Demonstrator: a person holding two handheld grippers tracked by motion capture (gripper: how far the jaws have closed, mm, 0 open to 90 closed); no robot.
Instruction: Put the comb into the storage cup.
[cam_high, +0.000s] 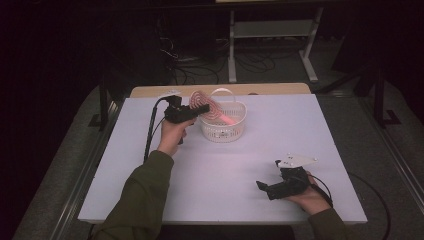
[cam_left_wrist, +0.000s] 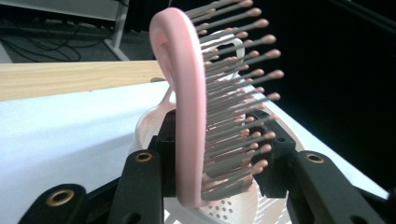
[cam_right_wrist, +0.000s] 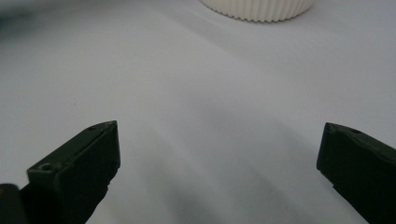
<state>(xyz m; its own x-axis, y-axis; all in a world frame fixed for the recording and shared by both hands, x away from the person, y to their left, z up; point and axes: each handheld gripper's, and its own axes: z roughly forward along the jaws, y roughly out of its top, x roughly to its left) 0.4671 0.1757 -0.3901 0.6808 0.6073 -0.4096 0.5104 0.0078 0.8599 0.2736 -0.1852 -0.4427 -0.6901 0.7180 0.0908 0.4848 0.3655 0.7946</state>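
High view: the left gripper (cam_high: 192, 111) is over the far middle of the white table (cam_high: 225, 165), at the left rim of a white perforated basket (cam_high: 224, 125), and it is clamped on a pink hairbrush (cam_high: 207, 109). The brush's round, ringed head leans up against the gripper while its handle runs down and to the right into the basket, so the long axis slants from the jaws down toward the basket's floor. In the left gripper view the jaws stand narrow on the pink hairbrush (cam_left_wrist: 187, 116): one pad bears on the smooth pink back, the other on the side with the grey, pink-tipped bristles, and the head stands nearly upright above the white perforated basket (cam_left_wrist: 233, 210) just beneath. The grip looks light, and I judge the brush is about to be let go, so what matters is that the brush hangs directly over the basket's opening with its lower end already inside the wall; released here it should slide down along its own axis and rest inside. The right gripper (cam_high: 272, 187) rests low at the near right edge of the table, well apart from the basket, and in the right gripper view its jaws are spread wide with nothing between them, the basket's ribbed base (cam_right_wrist: 257, 8) far ahead. The left hand is plainly the nearer one.
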